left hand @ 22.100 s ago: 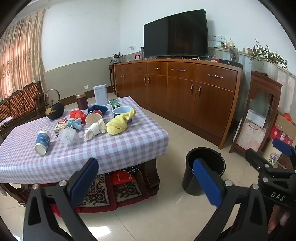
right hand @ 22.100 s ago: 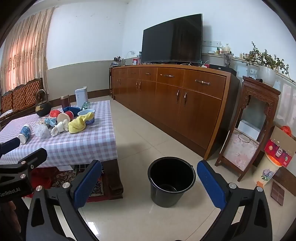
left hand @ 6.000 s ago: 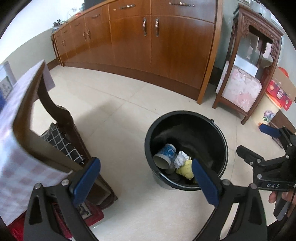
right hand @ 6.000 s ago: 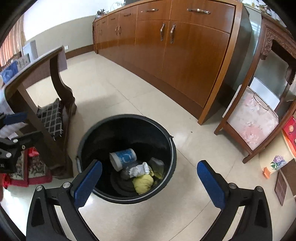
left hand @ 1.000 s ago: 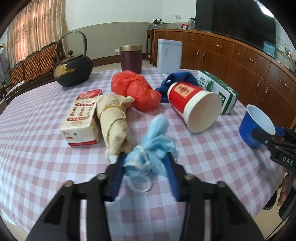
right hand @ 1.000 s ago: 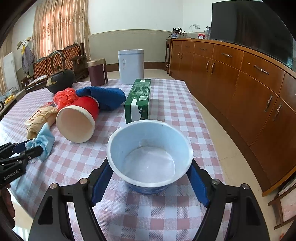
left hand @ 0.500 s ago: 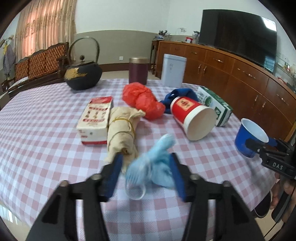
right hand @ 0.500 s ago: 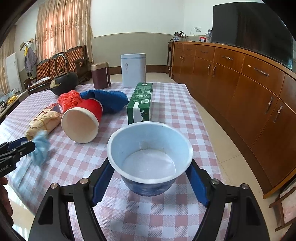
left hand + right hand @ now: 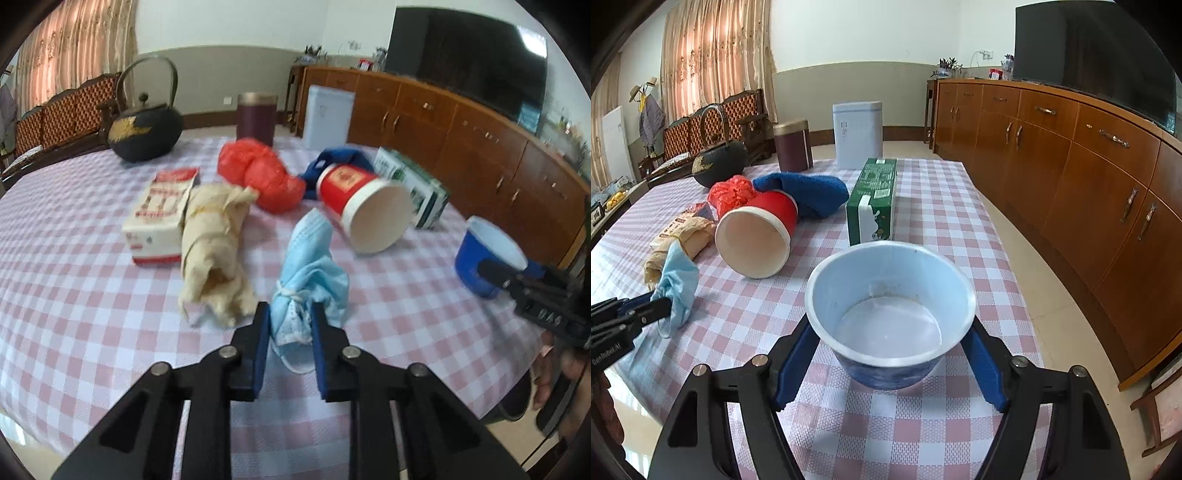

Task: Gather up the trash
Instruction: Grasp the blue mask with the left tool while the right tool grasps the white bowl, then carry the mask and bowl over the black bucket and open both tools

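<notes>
My left gripper point(image 9: 290, 314) is closing its jaws, and the pads pinch the bunched end of a light blue face mask point(image 9: 310, 258) just above the checked tablecloth point(image 9: 74, 314). In the right wrist view the mask point(image 9: 677, 280) hangs from that gripper point(image 9: 661, 306) at the left. My right gripper point(image 9: 890, 332) is shut on a blue paper bowl point(image 9: 890, 291), empty and upright, held over the table's near edge. Lying on the table are a red paper cup point(image 9: 364, 206), a red plastic bag point(image 9: 258, 173), a beige wrapped bundle point(image 9: 214, 243), a red-and-white carton point(image 9: 162, 214) and a green milk carton point(image 9: 875, 199).
A blue cloth point(image 9: 812, 192) lies behind the cup. A black kettle point(image 9: 146, 129), a maroon canister point(image 9: 256, 118) and a white tin point(image 9: 328, 114) stand at the table's far side. A long wooden sideboard point(image 9: 1071, 166) runs along the right, with tiled floor between it and the table.
The left jaws have drawn much closer together and now pinch the mask, which stands up from the cloth. The right gripper keeps the bowl, almost unmoved.
</notes>
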`<state>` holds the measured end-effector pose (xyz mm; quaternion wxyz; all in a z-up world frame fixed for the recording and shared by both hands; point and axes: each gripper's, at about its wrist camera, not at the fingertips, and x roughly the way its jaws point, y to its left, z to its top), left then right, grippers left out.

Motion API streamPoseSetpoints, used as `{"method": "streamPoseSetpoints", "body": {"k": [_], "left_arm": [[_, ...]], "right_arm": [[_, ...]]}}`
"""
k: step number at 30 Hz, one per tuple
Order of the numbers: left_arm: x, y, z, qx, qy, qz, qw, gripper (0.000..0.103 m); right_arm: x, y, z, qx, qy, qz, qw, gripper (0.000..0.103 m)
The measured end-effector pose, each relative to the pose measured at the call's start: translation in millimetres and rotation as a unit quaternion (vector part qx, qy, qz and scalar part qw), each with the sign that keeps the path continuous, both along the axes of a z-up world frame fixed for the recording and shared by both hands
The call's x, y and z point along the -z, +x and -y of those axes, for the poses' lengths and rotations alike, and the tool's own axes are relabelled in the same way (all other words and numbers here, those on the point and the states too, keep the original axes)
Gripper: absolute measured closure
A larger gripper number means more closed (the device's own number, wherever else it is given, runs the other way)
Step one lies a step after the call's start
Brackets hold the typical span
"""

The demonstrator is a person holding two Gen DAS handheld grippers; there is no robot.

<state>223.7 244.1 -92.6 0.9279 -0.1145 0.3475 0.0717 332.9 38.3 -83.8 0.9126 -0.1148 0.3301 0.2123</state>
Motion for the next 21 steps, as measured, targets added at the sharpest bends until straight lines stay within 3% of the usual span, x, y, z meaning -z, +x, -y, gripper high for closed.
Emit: {"method": "streamPoseSetpoints", "body": {"k": [4, 21], "left_arm": [[-11, -4, 2, 0.006, -0.006, 0.027, 0.9996, 0.081], [-24, -22, 32, 0.001, 0.019, 0.027, 0.9994, 0.081]], "right_arm": [[-5, -4, 4, 0.001, 0.003, 0.011, 1.0, 0.026], [-27, -39, 31, 0.01, 0.009, 0.033, 0.999, 0.026]]}}
